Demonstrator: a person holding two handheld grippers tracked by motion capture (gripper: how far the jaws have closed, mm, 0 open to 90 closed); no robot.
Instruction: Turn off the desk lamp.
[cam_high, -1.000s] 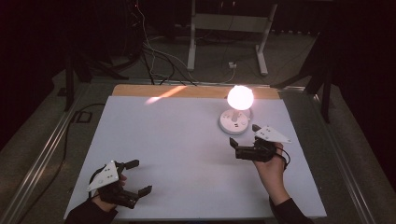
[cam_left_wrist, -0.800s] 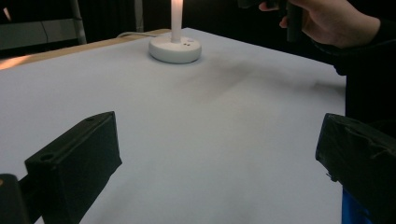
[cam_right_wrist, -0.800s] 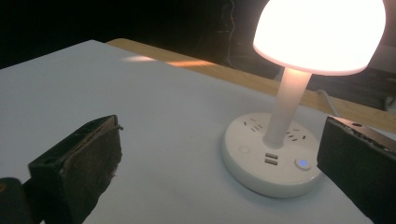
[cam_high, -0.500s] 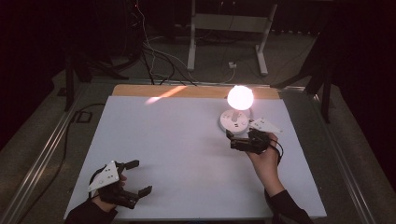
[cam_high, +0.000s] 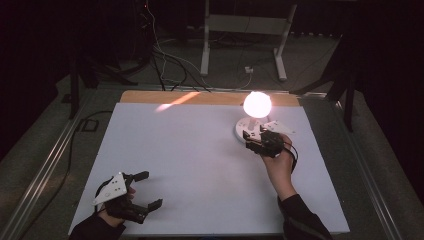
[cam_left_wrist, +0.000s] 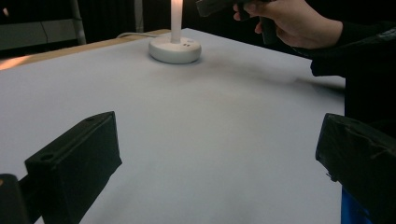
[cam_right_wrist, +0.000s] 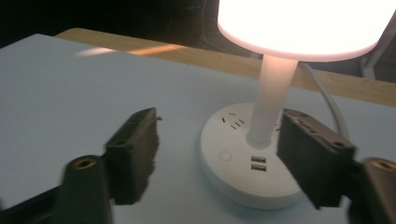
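A lit table lamp (cam_high: 257, 105) with a glowing round shade stands on a white round base (cam_right_wrist: 243, 158) at the back right of the white table (cam_high: 200, 165). The base carries sockets, a round button and USB ports. My right gripper (cam_right_wrist: 219, 149) hovers open just in front of the base, with its jaws standing to either side of the lamp stem (cam_right_wrist: 271, 102) and touching nothing. In the high view the right gripper (cam_high: 252, 141) hangs over the base's near edge. My left gripper (cam_high: 147, 189) rests open at the table's front left corner, holding nothing.
A white cord (cam_right_wrist: 327, 105) runs from the lamp base toward the table's wooden back edge (cam_high: 200, 97). Metal rails (cam_high: 45, 170) flank the table. A desk frame (cam_high: 245, 30) and cables lie on the dark floor behind.
My right gripper has moved left and toward the lamp base, now hovering right at it. The left gripper has stayed put.
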